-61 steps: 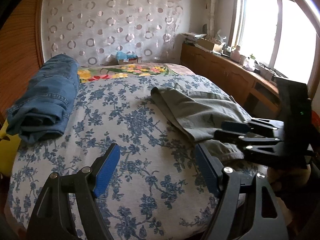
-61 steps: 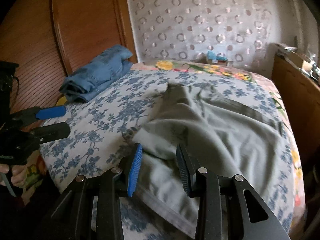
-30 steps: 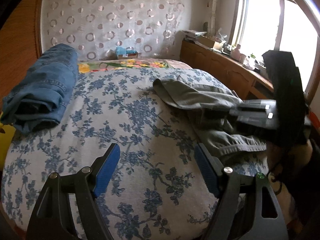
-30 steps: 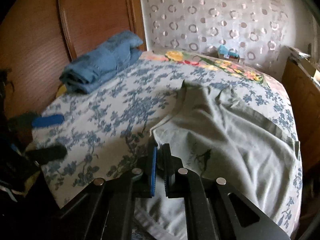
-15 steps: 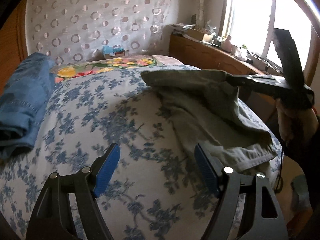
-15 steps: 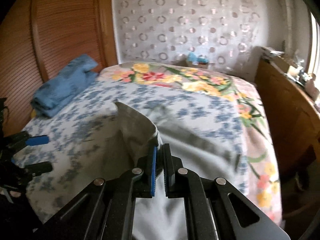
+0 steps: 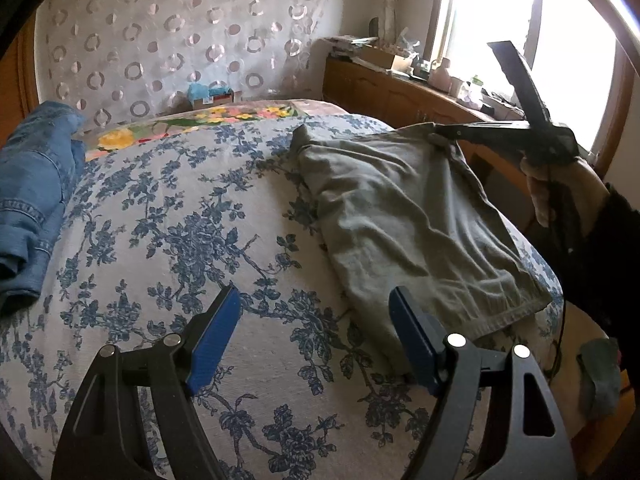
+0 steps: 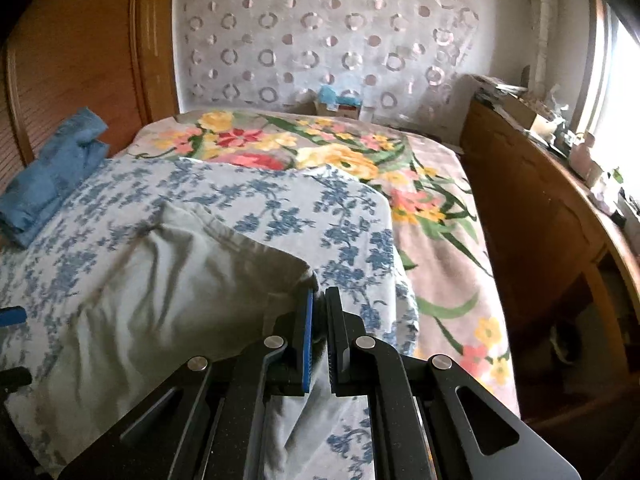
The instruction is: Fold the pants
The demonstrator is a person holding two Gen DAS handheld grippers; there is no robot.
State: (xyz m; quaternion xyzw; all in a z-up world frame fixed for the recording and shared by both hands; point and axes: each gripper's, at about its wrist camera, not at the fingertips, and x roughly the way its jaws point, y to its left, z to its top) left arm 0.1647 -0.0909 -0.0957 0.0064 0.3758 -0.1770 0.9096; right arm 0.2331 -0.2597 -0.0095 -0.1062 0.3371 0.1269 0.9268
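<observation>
Right tongs (image 8: pixel 318 312) pinch a pants (image 7: pixel 404 216) corner mid-fold, left tongs (image 7: pixel 314 336) spread empty beside the hem, folds remaining

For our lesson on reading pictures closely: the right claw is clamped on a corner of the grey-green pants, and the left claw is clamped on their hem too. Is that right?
Not quite. The left claw is open and holds nothing; the hem of the pants only lies beside its right finger, as the left wrist view shows. The right claw is indeed clamped on a corner of the pants.
</observation>
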